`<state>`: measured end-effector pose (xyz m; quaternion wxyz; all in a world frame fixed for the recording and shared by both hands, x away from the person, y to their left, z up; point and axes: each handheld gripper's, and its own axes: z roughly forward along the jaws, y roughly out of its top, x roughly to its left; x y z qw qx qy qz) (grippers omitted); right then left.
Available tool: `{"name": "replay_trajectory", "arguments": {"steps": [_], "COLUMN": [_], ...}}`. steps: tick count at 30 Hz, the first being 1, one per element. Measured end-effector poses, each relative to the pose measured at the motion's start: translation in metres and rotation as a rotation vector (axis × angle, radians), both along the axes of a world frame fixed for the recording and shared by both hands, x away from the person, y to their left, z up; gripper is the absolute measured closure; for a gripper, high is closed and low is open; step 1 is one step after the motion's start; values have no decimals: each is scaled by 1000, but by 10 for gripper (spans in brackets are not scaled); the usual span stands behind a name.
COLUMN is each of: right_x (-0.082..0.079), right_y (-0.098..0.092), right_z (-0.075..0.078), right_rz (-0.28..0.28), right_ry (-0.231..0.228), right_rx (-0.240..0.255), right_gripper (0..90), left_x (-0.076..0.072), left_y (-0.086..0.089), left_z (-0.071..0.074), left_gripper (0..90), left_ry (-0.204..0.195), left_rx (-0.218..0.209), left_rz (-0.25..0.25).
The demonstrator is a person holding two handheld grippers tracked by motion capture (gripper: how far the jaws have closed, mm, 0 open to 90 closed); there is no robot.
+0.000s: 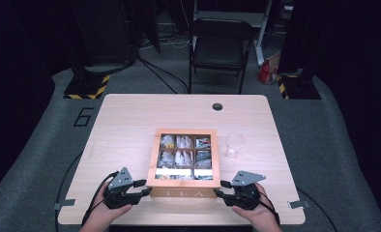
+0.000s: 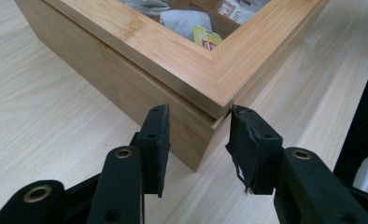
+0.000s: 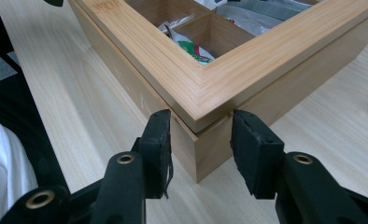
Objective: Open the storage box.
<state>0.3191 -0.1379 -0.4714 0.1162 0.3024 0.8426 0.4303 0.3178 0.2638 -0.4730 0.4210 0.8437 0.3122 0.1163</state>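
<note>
- Left gripper (image 2: 196,140) sits nearest in its own view: its jaws stand part-way apart and straddle the near-left front corner of the tea box (image 2: 173,56). One pad lies along the front wall and the other by the lid's corner tip.
- Right gripper (image 3: 198,144) mirrors this at the other front corner of the tea box (image 3: 196,79), jaws narrowed but not clamped. Whether any pad already touches wood is hard to tell from these angles.
- From above, the tea box (image 1: 183,192) rests near the front edge of the table (image 1: 125,125), lid down, with tea bags (image 1: 181,154) visible through the window. The left gripper (image 1: 142,188) and right gripper (image 1: 219,188) flank its front face.
- Risk: a corner gives the pads two slanted faces, so closing could squeeze the box out and push it away instead of gripping it.
- Risk: if one pad catches the overhanging lid and the other the base, a lift may open the lid unevenly or tip the whole box and shake up the bags.
- Risk: if one hand lifts before the other, the box could swivel on the table.
- Risk: a hard shove could send the box towards the plastic cup (image 1: 234,144), which stands just beside its right wall and would topple easily.
</note>
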Motion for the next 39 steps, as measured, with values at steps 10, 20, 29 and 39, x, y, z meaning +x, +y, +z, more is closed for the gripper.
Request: {"name": "replay_trajectory", "arguments": {"steps": [10,20,29,39], "right_x": [1,2,4,9], "right_y": [2,4,6,10], "right_z": [2,3,7,11], "right_rz": [-4,-20,-29,-29], "right_ry": [0,7,29,49], "right_rx": [-4,-3,5,7], "right_gripper": [572,561,525,489], "left_x": [1,0,2,6], "left_y": [-4,-7,-8,-13], "left_z": [2,6,11,17], "left_gripper": [592,587,570,499], "left_ry": [-7,-3,27,37], "left_rx": [-3,2,-12,1], "left_rz": [-1,3,12,26]}}
